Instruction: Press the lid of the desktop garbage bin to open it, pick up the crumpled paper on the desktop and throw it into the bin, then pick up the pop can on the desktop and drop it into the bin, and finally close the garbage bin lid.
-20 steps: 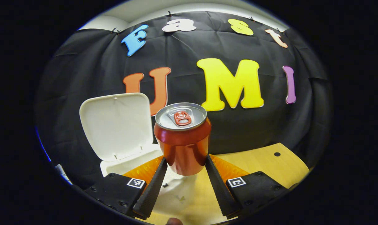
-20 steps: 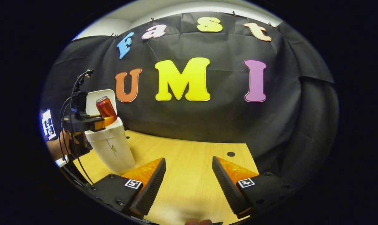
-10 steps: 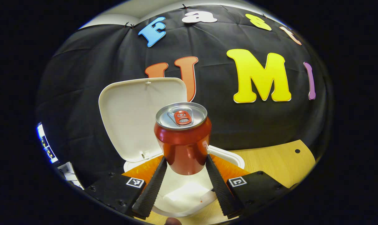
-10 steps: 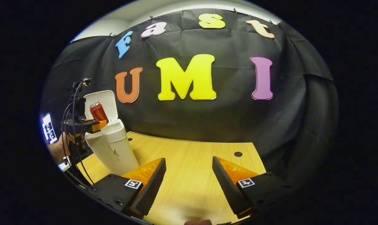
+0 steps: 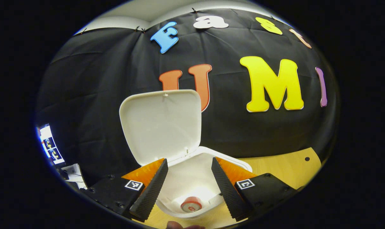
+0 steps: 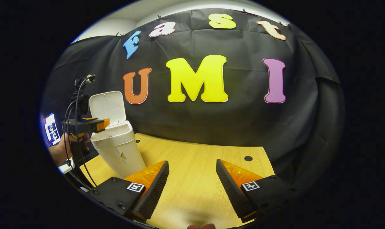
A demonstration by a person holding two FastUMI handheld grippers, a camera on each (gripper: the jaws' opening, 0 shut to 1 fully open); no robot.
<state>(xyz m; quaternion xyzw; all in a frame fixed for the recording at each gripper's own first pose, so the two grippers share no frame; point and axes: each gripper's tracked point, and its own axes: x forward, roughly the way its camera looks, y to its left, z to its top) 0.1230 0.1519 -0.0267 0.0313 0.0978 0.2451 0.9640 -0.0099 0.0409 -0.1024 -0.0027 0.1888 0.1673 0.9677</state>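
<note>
- Left gripper view: the left gripper (image 5: 189, 183) hangs over the open mouth of the white garbage bin (image 5: 233, 160), its two fingers spread apart with nothing between them.
- Straight below the gap between those fingers, the pop can (image 5: 191, 205) lies at the bottom of the bin, its silver top with the red tab facing up.
- Just ahead of the fingertips the bin's lid (image 5: 162, 125) stands raised on its hinge, its pale inner face turned toward the tool.
- To the right of the right-hand finger, a strip of the wooden desktop (image 5: 281, 165) runs off to the booth wall, with a small dark hole near its far edge.
- Right gripper view: the right gripper (image 6: 192, 181) is released too, fingers wide and empty, low over the bare desktop (image 6: 195, 165).
- Far off to this tool's left stands the garbage bin (image 6: 116, 149) with its lid (image 6: 107, 106) up.
- The left gripper (image 6: 101, 124) is held level right at the bin's rim, and a hand (image 6: 63, 148) grips its handle below, with cables looping up from it.
- The crumpled paper cannot be made out inside the bin.
</note>
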